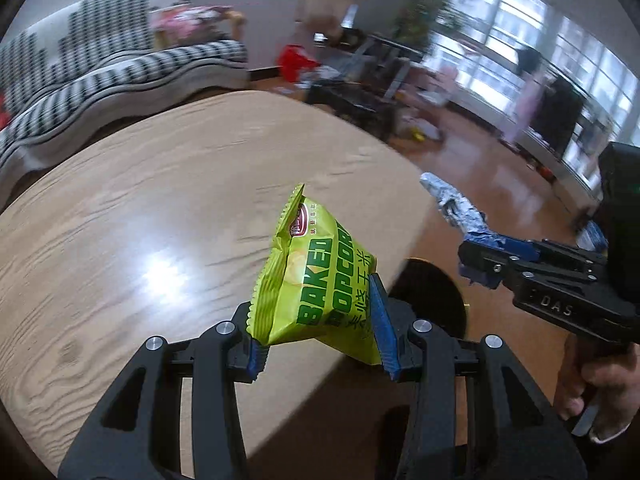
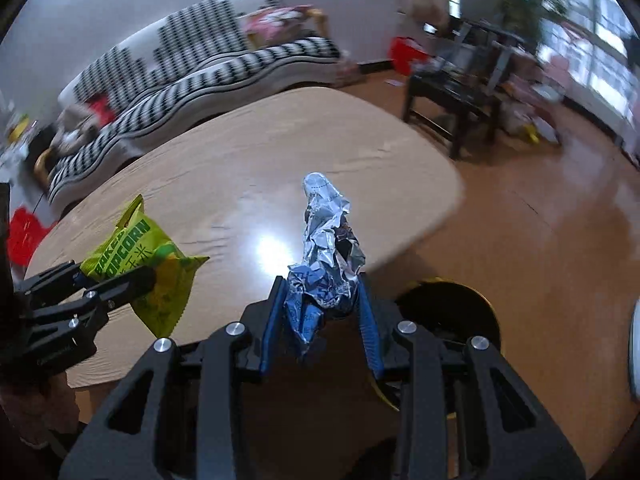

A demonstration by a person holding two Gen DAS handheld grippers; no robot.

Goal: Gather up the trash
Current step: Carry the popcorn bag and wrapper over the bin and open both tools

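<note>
Popcorn bag: green, printed "BAKED POPCORN", pinched by its lower end in my left gripper, blue pads pressed on either side; the bag stands up toward 12 o'clock, in the air above the surface, near its edge.

Foil wrapper: crumpled, silver and blue, clamped in my right gripper, its long end pointing to 12 o'clock, its blue tail hanging below the pads. It hangs over the surface edge.

Bin: round dark opening with a yellowish rim, on the floor just past the surface edge, at 4 o'clock of the wrapper in the right view, partly hidden behind my gripper.

From the left view, my right gripper with the wrapper sits at 3 o'clock of the bag, my hand on its grip. From the right view, the left gripper and bag sit at 9 o'clock.

Surface: pale wood grain, rounded corner, glare spot near centre.

Beyond, at 11 o'clock: striped black-and-white sofa. At 1 o'clock: low dark table, blurred clutter, windows.
</note>
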